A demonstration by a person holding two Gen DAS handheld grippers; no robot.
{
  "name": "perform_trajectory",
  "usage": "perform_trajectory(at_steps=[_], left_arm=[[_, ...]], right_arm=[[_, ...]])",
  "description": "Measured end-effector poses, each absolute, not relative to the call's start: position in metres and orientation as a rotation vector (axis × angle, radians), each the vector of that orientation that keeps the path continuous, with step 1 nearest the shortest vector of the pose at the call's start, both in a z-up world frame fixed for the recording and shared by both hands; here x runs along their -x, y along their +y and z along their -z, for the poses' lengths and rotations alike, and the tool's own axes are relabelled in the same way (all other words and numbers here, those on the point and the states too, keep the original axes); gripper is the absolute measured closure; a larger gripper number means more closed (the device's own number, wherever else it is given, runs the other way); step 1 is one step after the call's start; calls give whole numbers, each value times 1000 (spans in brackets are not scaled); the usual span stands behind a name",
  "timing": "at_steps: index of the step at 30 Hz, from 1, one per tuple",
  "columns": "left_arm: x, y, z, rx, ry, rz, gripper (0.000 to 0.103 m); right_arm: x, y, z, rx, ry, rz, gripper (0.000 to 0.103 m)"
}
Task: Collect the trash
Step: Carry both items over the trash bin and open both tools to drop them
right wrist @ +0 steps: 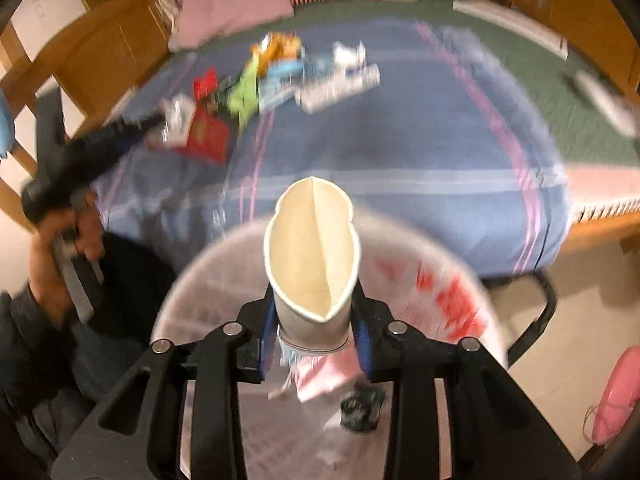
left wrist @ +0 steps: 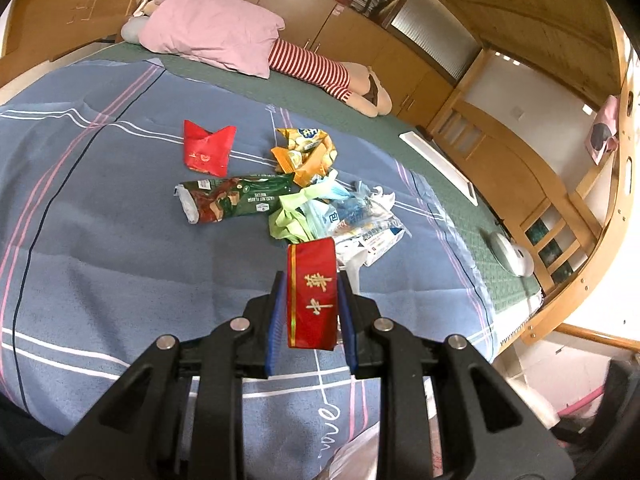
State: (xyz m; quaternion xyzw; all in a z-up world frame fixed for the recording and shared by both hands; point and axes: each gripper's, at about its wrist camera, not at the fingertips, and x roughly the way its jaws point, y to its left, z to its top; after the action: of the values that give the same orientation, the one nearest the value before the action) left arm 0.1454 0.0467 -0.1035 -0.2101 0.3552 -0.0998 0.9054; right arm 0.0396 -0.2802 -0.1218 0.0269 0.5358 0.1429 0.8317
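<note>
A flat red pack with gold characters (left wrist: 311, 304) stands upright between the blue pads of my left gripper (left wrist: 311, 278), which is shut on it above the blue plaid bed sheet (left wrist: 120, 208). Beyond it lies a trash pile: a red wrapper (left wrist: 208, 148), a green wafer wrapper (left wrist: 228, 200), a yellow snack bag (left wrist: 306, 152), a light green bag (left wrist: 292, 212) and clear plastic packets (left wrist: 368, 220). My right gripper (right wrist: 315, 294) is shut on a squashed white paper cup (right wrist: 312, 240), held over a round bin with a white, red-printed liner (right wrist: 452, 300).
A pink pillow (left wrist: 212, 28) and a red-striped doll (left wrist: 312, 64) lie at the bed's far side. A white device (left wrist: 512, 256) rests on the green mat by the wooden bed frame (left wrist: 560, 216). A person's hand (right wrist: 60, 248) shows at left. A pink slipper (right wrist: 616, 392) lies on the floor.
</note>
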Motion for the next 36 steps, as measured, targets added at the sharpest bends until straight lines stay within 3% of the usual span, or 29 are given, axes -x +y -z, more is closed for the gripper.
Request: perform_trajectory(at_steps=[1,2,3,11,18,20,22,29,32,36], left_arm=[[-145,47,104,435,733,208,78],[-145,47,103,437,731,215,78],[-144,46,102,440,727,229,78],[-108,25,85,500,701,522,78],[-61,-66,80,229,846,1030,77],[-52,-90,85,116,892,1074,68],[-52,-96,90,80,923,1053,19],[-87,-32,80,279,857,775,13],[-124,9,71,212,813,237,11],[-149,41,64,124,725,-64,8]], right_arm=[[-39,-280,128,-54,1163,-296,54],[-38,-280,130,-48,1168,-281,39],[-37,-280,128,-46,1155,-263,32],[-34,-321,81,-242,945,-227,29],[-39,-359,65,-412,880,-158,29],[-38,-362,66,-417,886,-153,29],[-38,-362,69,-423,894,-152,29],[-46,-356,86,-450,939,-148,29],[-56,-343,90,-398,963,-122,29],[-81,-318,97,-340,982,-132,29]])
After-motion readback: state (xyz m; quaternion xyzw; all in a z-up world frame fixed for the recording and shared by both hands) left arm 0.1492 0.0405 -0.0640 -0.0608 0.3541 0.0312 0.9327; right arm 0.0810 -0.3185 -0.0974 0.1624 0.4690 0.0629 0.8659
